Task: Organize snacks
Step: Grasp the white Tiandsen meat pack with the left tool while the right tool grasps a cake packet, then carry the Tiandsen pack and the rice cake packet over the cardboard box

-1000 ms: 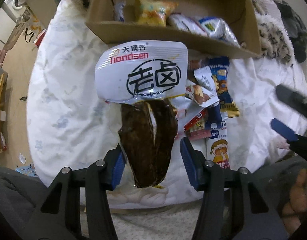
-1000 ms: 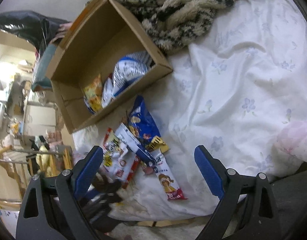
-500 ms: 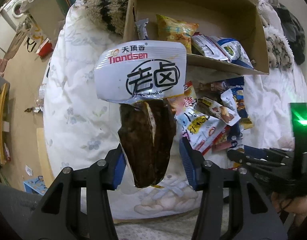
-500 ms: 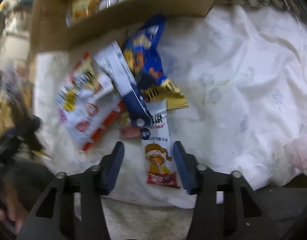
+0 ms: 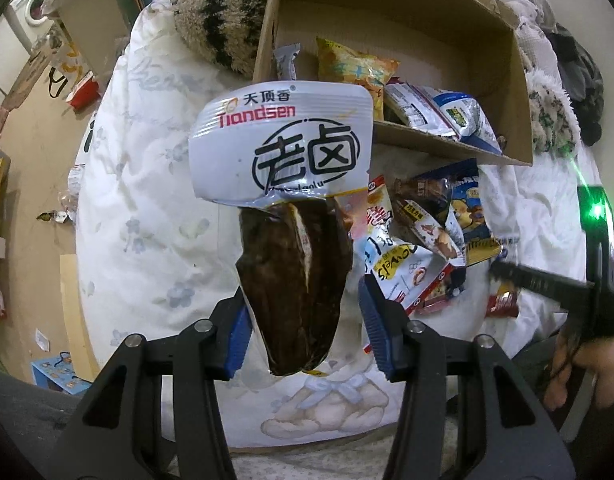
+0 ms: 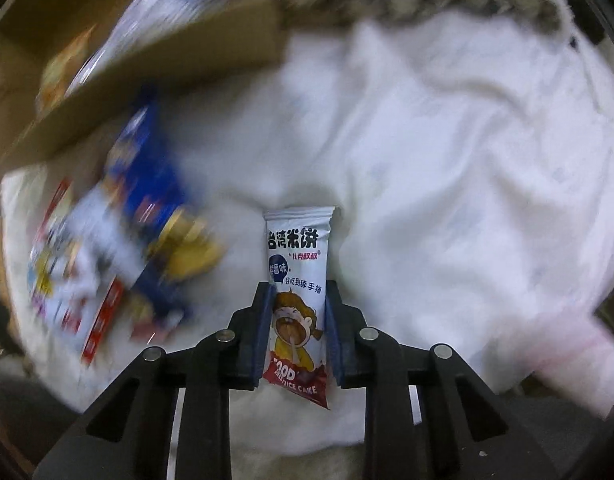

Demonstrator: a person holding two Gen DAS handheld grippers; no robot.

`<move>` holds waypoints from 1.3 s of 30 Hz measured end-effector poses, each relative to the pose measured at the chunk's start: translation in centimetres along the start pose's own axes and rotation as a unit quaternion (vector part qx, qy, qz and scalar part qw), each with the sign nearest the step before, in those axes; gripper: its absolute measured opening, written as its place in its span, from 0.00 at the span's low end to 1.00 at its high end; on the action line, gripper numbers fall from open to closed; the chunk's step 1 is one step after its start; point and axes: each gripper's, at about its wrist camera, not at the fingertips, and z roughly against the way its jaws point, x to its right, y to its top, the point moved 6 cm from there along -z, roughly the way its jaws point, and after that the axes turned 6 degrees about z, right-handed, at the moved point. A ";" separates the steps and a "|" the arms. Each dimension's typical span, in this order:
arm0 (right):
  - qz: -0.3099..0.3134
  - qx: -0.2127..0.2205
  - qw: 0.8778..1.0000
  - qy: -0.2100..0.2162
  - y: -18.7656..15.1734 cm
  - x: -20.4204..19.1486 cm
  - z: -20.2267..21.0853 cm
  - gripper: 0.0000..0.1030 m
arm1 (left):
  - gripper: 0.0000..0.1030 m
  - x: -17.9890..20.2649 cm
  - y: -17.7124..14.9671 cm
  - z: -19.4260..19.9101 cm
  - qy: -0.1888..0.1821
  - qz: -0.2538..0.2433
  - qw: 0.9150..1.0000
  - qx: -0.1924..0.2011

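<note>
Beside the cardboard box [image 5: 519,92] lay loose snacks [image 5: 423,248]. My right claw [image 6: 295,340], wide before, had just closed onto the rice cake packet [image 6: 297,280]; my left claw [image 5: 303,328] gripped the braised-meat pouch [image 5: 291,264].

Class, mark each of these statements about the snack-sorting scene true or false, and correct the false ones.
1. The left gripper holds a packet of dark braised food. True.
2. The cardboard box is empty. False: several snack packets lie inside it.
3. The right gripper has its jaws closed on a rice cake packet. True; they have just been closing on it.
4. The loose snacks lie on a wooden floor. False: they lie on a white floral sheet.
5. The rice cake packet is green. False: it is white with a cartoon child.
</note>
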 end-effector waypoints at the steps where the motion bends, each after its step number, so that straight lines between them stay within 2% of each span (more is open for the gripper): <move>1: -0.013 0.000 1.000 0.004 0.7 0.8 -0.1 0.25 | 0.45 0.0 0.1 0.0 0.001 -0.001 1.000 0.001; 5: -0.055 -0.010 0.998 -0.008 1.7 3.4 -0.8 0.25 | 0.45 -0.1 0.1 0.0 0.007 -0.002 1.000 0.005; 8: -0.071 0.010 0.996 -0.059 2.2 5.2 -0.3 0.24 | 0.45 -0.5 0.1 -0.2 0.012 0.003 1.000 0.004; 12: -0.108 0.033 0.992 -0.065 2.5 6.8 1.0 0.21 | 0.45 -0.8 0.3 -0.3 0.020 0.006 1.000 0.007; 14: -0.109 0.067 0.991 -0.041 2.1 6.3 3.2 0.17 | 0.45 -0.8 0.3 -0.1 0.021 0.007 1.000 0.011; 18: -0.086 0.172 0.981 0.020 2.3 4.5 8.5 0.15 | 0.45 -0.6 0.4 0.4 0.024 0.001 0.999 0.028; 19: -0.074 0.193 0.978 0.032 2.3 3.9 9.6 0.08 | 0.45 -0.5 0.5 0.6 0.023 0.001 0.999 0.033; 21: -0.055 0.220 0.973 0.053 2.7 2.9 11.3 0.01 | 0.45 -0.3 0.6 0.9 0.023 -0.001 0.999 0.044; 23: -0.048 0.227 0.970 0.078 2.4 2.1 12.1 0.01 | 0.45 -0.2 0.6 1.1 0.030 -0.007 0.998 0.053; 24: -0.048 0.224 0.969 0.088 2.3 2.5 11.6 0.01 | 0.45 -0.2 0.5 1.2 0.032 -0.009 0.998 0.055; 26: -0.073 0.192 0.972 0.116 2.7 3.2 10.3 0.04 | 0.45 -0.1 0.5 1.2 0.033 -0.010 0.998 0.056; 29: -0.118 0.143 0.977 0.101 2.7 4.9 7.4 0.27 | 0.45 0.0 0.5 1.2 0.033 -0.011 0.998 0.056; 30: -0.128 0.128 0.980 0.086 2.9 5.5 6.3 0.39 | 0.45 0.1 0.5 1.1 0.034 -0.013 0.998 0.057; 31: -0.136 0.116 0.982 0.069 3.0 6.0 5.4 0.43 | 0.45 0.2 0.5 1.1 0.035 -0.015 0.998 0.058; 33: -0.146 0.090 0.985 0.034 3.2 6.7 3.8 0.44 | 0.45 0.2 0.5 1.1 0.035 -0.017 0.997 0.059; 35: -0.141 0.055 0.988 0.023 3.2 6.5 2.0 0.44 | 0.45 0.1 0.5 1.2 0.032 -0.015 0.998 0.057; 37: -0.116 0.034 0.993 0.001 3.3 5.7 0.8 0.44 | 0.45 -0.1 0.6 1.2 0.027 -0.010 0.998 0.055; 39: -0.072 0.025 0.996 -0.054 3.4 4.8 0.1 0.44 | 0.45 -0.2 0.6 1.2 0.023 -0.006 0.998 0.053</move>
